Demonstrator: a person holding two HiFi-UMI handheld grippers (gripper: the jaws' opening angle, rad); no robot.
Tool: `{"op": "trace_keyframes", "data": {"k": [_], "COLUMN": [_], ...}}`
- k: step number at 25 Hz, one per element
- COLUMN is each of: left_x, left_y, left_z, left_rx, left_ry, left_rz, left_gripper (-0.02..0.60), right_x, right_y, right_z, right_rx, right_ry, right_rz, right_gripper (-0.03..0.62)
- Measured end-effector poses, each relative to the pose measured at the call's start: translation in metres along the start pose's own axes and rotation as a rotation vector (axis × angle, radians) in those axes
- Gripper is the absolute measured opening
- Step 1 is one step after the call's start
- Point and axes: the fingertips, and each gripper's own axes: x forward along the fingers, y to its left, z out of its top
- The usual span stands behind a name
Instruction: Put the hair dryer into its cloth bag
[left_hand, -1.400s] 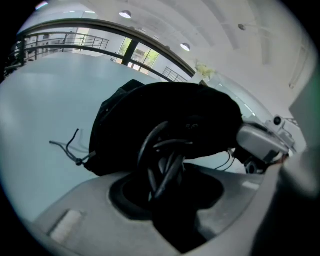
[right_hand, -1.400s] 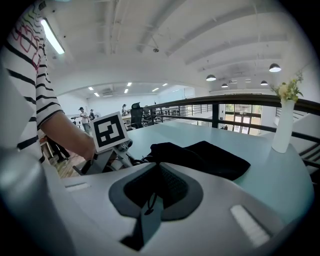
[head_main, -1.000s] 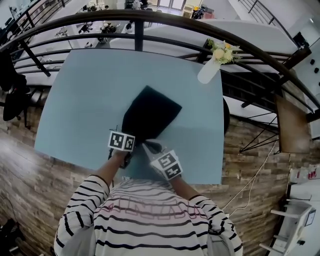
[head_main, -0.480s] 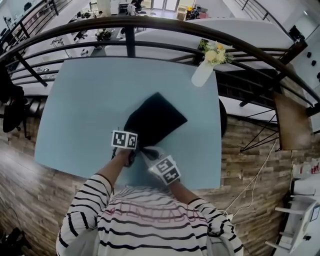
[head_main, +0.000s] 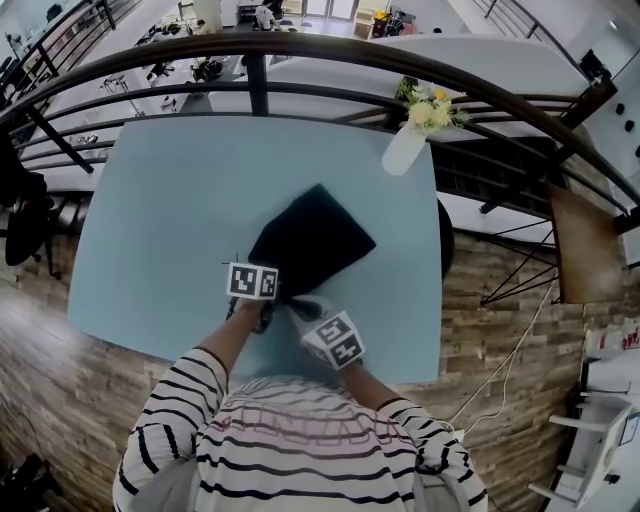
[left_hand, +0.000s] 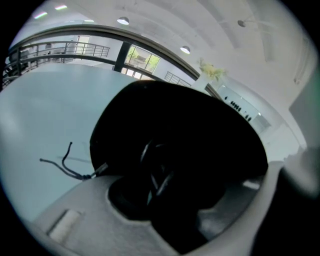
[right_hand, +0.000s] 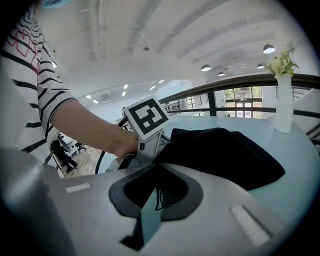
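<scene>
Since the earlier frame the bag (head_main: 312, 238) has been swung slightly rightward on the table (head_main: 160, 200). Its near edge is pinched in the left gripper (left_hand: 170, 215); the right gripper (right_hand: 152, 200) has its jaws pressed almost together, apparently on nothing. With the drawstring (left_hand: 65, 161) slack, the dryer could be spilled if the mouth is tipped. The dryer itself is unseen, presumably inside

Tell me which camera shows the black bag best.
The head view: the whole bag lies in outline on the table. The left gripper view has it too close, a dark mass with no clear edges. The right gripper view shows it low from the side, its near end hidden.
</scene>
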Motion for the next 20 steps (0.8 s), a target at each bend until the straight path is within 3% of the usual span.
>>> {"op": "trace_keyframes", "data": {"k": [7, 15, 20], "left_x": [-0.007, -0.040, -0.064], "left_y": [-0.004, 0.001, 0.015], "left_z": [-0.005, -0.001, 0.004], "left_rx": [0.128, 0.158, 0.174], "left_ry": [-0.054, -0.165, -0.235], "left_rz": [-0.011, 0.016, 0.070], "left_gripper": [0.196, 0.267, 0.272], "right_x": [0.005, 0.003, 0.009], "right_y": [0.001, 0.006, 0.007], "right_z": [-0.006, -0.006, -0.006], "right_rx": [0.003, 0.007, 0.002], "right_ry": [0.027, 0.034, 0.029], "right_rz": [0.010, -0.011, -0.051], "right_gripper": [0.012, 0.012, 0.012]}}
